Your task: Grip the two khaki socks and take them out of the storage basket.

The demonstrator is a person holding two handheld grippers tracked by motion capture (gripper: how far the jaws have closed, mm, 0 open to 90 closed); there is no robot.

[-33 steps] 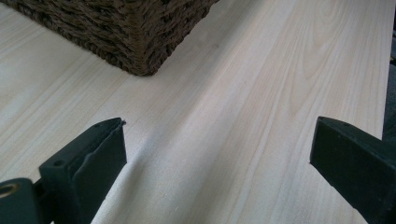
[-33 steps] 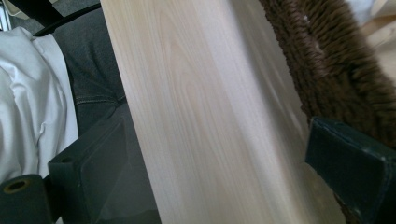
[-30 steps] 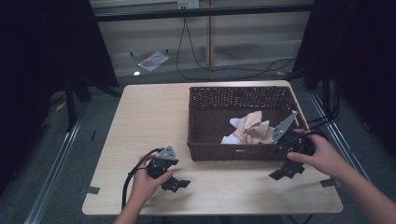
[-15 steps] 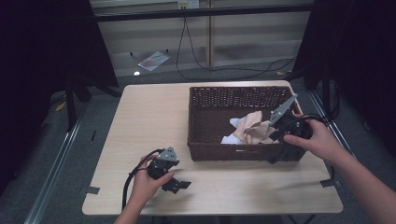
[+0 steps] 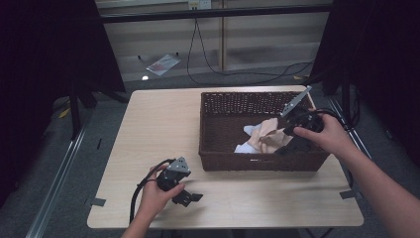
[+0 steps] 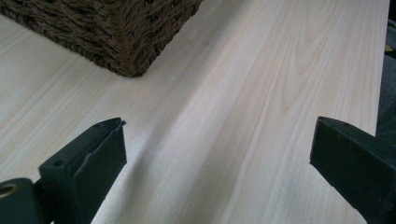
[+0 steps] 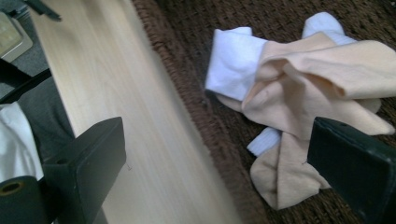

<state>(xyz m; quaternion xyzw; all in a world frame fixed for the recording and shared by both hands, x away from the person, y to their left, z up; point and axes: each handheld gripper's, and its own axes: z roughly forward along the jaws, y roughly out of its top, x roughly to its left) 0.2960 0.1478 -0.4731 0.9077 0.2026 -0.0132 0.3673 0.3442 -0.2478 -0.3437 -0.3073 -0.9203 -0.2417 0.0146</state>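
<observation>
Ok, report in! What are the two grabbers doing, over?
Left gripper open, low over the pale wooden table, holding nothing. Right gripper open, over the dark woven wicker basket, above the peach-and-white cloths. Nothing in the way.

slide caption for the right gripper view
Open right tool over the basket rim, above peach-and-white socks.

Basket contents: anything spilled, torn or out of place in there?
Nothing stands out. The peach and white cloths lie crumpled in a heap inside the wicker basket, none hanging over its rim, no tears visible.
</observation>
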